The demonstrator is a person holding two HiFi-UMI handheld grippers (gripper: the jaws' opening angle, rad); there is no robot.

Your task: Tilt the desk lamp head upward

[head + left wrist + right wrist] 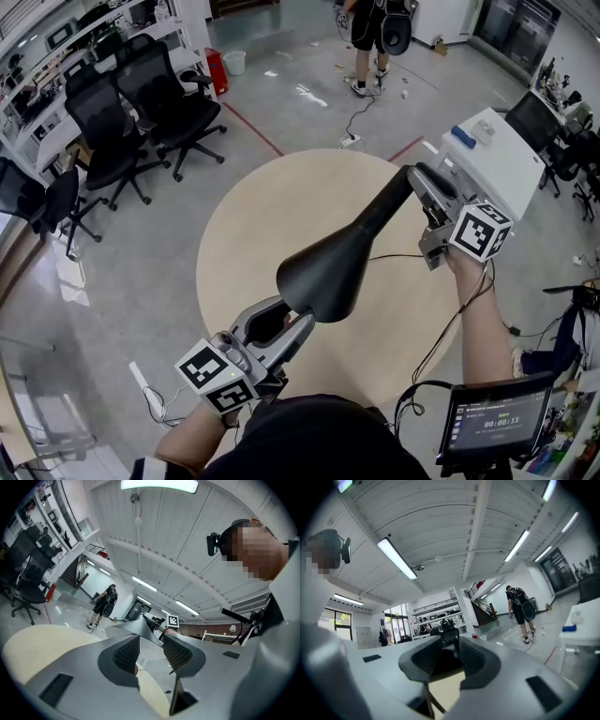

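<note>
The grey floor (pixel 112 281) takes up most of the room, with a red line taped across it. On it stands a round, pale wooden desk (pixel 244 225). Black office chairs (pixel 141 103) are grouped at the upper left. A white cabinet (pixel 502 164) sits at the upper right, just past the desk's edge. A person (pixel 370 33) in dark clothes stands well apart at the far end of the room.

The black desk lamp is over the desk. Its cone-shaped lamp head (pixel 323 272) is above the near half of the desk, with the wide end turned toward the wearer. The lamp neck (pixel 386 211) runs from the head up and to the right.

The right tongs (pixel 422 197) are closed on the far end of the lamp neck. In the right gripper view the dark neck fills the space between the 2 pads, which stand fairly wide around it. The left tongs (pixel 292 319) come in from the lower left and meet the wide rim of the lamp head. Its 2 pads stand a narrow gap apart and appear closed on that rim. Both tongs point roughly level.

A small screen (pixel 492 422) on a stand at the lower right shows a green timer. A thin black cable (pixel 394 255) lies on the desk beneath the neck. Near the chairs are a red container (pixel 217 70) and, just beside it, a white bucket (pixel 234 62).
</note>
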